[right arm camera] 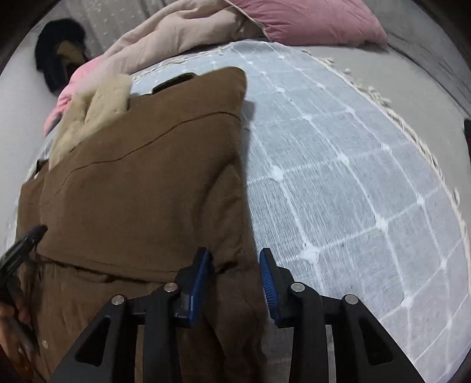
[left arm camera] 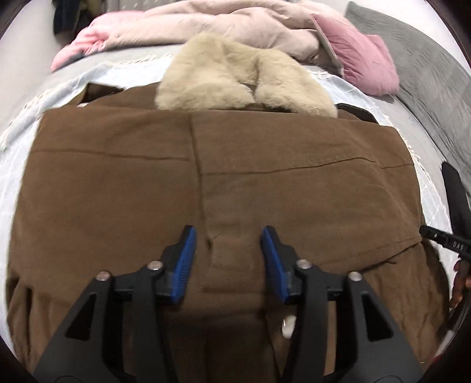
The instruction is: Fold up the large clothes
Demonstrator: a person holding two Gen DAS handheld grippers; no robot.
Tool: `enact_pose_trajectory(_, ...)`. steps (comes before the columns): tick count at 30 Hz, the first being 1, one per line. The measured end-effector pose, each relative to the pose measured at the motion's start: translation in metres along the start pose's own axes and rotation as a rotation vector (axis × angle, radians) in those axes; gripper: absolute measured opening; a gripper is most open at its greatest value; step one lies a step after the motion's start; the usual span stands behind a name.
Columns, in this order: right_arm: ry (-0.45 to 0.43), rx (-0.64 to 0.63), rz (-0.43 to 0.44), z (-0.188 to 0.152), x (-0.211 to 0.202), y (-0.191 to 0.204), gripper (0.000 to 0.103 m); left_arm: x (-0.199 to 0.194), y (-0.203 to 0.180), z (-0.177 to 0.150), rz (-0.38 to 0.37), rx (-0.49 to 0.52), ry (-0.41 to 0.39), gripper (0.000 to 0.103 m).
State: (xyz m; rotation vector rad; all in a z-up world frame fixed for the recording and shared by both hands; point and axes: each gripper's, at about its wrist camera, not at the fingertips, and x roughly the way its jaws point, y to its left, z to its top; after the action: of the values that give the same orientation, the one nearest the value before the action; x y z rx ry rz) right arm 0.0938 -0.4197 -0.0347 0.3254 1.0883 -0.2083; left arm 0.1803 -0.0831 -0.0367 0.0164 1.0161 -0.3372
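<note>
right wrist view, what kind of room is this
Most likely a bedroom. The brown coat with a cream fur collar lies on a pale blue checked bedspread with a fringed edge, and a crumpled beige duvet and a pink pillow sit behind it.

A plain brown coat (left arm camera: pixel 235 176) with a cream fur collar (left arm camera: pixel 235 76) is seen spread on a pale blue throw (right arm camera: pixel 338 165) gridded in white, pink and beige bedding (left arm camera: pixel 220 26) beyond the collar, blue pads (left arm camera: pixel 185 265) over the coat.
</note>
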Motion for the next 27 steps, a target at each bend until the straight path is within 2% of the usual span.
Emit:
enact_pose_trajectory(2,0.006,0.008,0.014,-0.002,-0.011,-0.003,0.044,-0.019,0.003,-0.004,-0.02,0.008,-0.015,0.059)
enact_pose_trajectory(4,-0.009,0.012,0.078,-0.007,-0.027,-0.004,0.055,-0.046,0.007,-0.013,-0.013,0.013,-0.048,0.08)
enact_pose_trajectory(5,-0.018,0.017,0.101,-0.009,-0.034,-0.004,0.058,-0.056,0.011,-0.018,-0.011,0.008,-0.062,0.083)
enact_pose_trajectory(7,-0.036,0.025,0.136,-0.017,-0.048,-0.003,0.065,-0.077,0.021,-0.028,-0.02,-0.02,-0.081,0.083)
enact_pose_trajectory(10,-0.04,-0.013,0.116,-0.026,-0.059,0.01,0.066,-0.1,0.038,-0.045,-0.031,-0.06,-0.087,0.083)
enact_pose_trajectory(14,-0.04,-0.103,0.102,-0.043,-0.075,0.026,0.066,-0.121,0.059,-0.071,0.004,-0.07,-0.08,0.083)
enact_pose_trajectory(18,-0.032,-0.199,0.146,-0.065,-0.086,0.029,0.067,-0.138,0.092,-0.101,0.048,-0.071,-0.024,0.083)
enact_pose_trajectory(22,0.01,-0.196,0.211,-0.091,-0.092,0.01,0.069,-0.155,0.129,-0.133,0.058,-0.105,0.043,0.083)
enact_pose_trajectory(24,0.04,-0.173,0.24,-0.107,-0.095,-0.009,0.069,-0.162,0.148,-0.152,0.039,-0.128,0.085,0.083)
enact_pose_trajectory(27,0.062,-0.107,0.303,-0.125,-0.101,-0.035,0.069,-0.169,0.17,-0.178,-0.027,-0.141,0.155,0.083)
